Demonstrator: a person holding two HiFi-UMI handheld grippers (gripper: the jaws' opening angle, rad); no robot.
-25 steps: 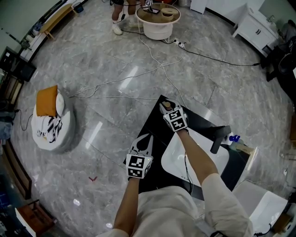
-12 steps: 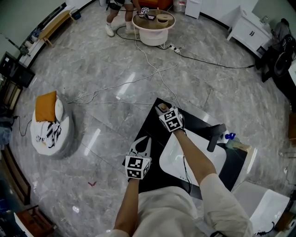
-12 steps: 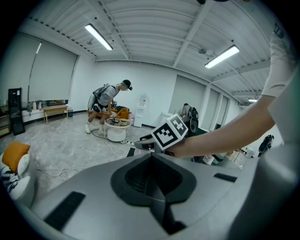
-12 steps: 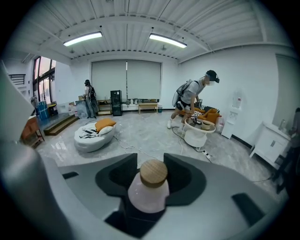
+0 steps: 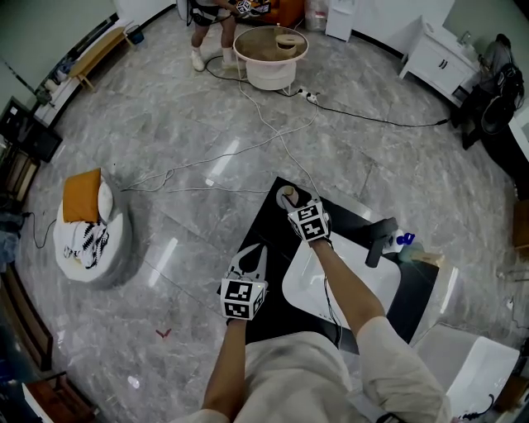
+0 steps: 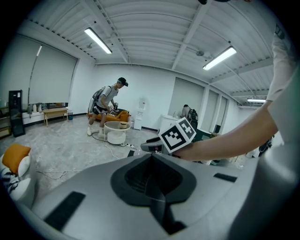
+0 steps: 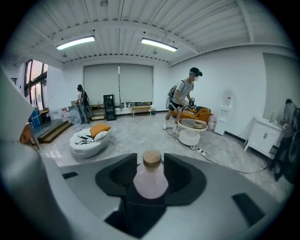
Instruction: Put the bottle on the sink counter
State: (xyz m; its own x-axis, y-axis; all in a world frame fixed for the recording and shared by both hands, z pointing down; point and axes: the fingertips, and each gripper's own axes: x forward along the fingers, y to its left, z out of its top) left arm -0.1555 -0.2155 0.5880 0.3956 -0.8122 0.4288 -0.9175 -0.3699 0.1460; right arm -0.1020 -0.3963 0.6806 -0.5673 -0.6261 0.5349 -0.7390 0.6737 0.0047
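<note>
Most of the scene is being taken up by a grey marble floor (image 5: pixel 207 107), with white cables (image 5: pixel 273 124) trailing across it. Near the person, a black sink counter (image 5: pixel 279 235) is standing with a white basin (image 5: pixel 364 285) set into it and a dark tap (image 5: pixel 378 240) rising at the basin's far right. To the far left, a white beanbag (image 5: pixel 87 235) is lying with an orange cushion (image 5: pixel 83 186) on top, and at the far end a round table (image 5: pixel 270 54) is standing beside another person (image 5: pixel 207 25).

Two grippers are hovering over the counter. The left gripper (image 5: pixel 256 254) is hanging over the counter's left edge with its jaws pressed together and nothing between them. The right gripper (image 5: pixel 296 206) is reaching to the counter's far corner; its jaws have just been opening and are now standing wide.

Between those jaws the bottle (image 5: pixel 287 197) is standing upright on the far corner of the counter, pale pink with a cork-coloured stopper. In the right gripper view, a gap is showing on each side of the bottle (image 7: pixel 150 180), so the pads are not pressing on it.
</note>
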